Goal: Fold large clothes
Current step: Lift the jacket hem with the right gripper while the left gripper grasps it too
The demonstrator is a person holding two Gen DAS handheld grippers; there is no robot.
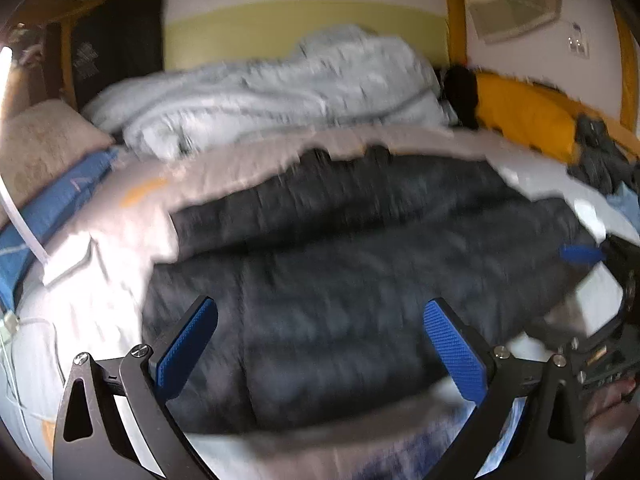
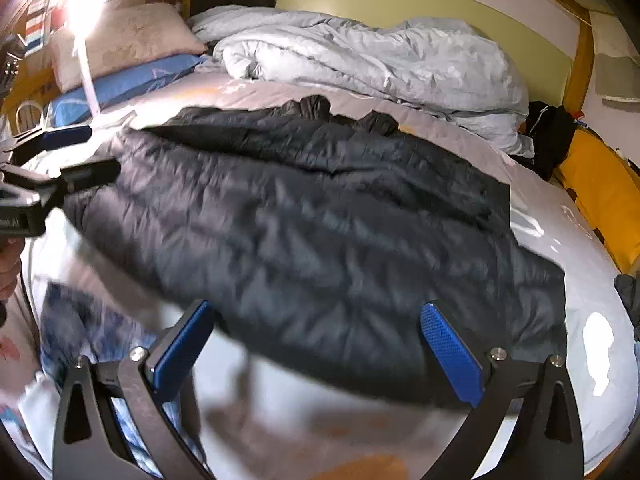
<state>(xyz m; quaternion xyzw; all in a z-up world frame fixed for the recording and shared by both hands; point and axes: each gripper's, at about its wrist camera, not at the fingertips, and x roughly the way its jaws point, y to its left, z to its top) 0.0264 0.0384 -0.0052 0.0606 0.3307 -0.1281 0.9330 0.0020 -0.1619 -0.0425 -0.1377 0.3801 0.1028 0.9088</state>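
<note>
While dark puffer jacket point(image 2: 304, 216) lies spread across bed point(image 2: 560, 240) middle, we find left hand-held gripper point(image 1: 320, 344) and right hand-held gripper point(image 2: 316, 344) both wide, empty. One fold apparent; further folding remains.

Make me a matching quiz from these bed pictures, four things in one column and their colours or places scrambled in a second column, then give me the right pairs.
Things:
1. puffer jacket
2. duvet
3. cushion
4. pillow

Descriptions:
A. bright yellow, at the bed's right edge
B. light grey and crumpled, heaped against the far wall
C. beige, stacked on a blue pillow at the left end of the bed
D. dark and quilted, spread across the middle of the bed

Pairs: 1-D, 2-B, 3-A, 4-C
</note>
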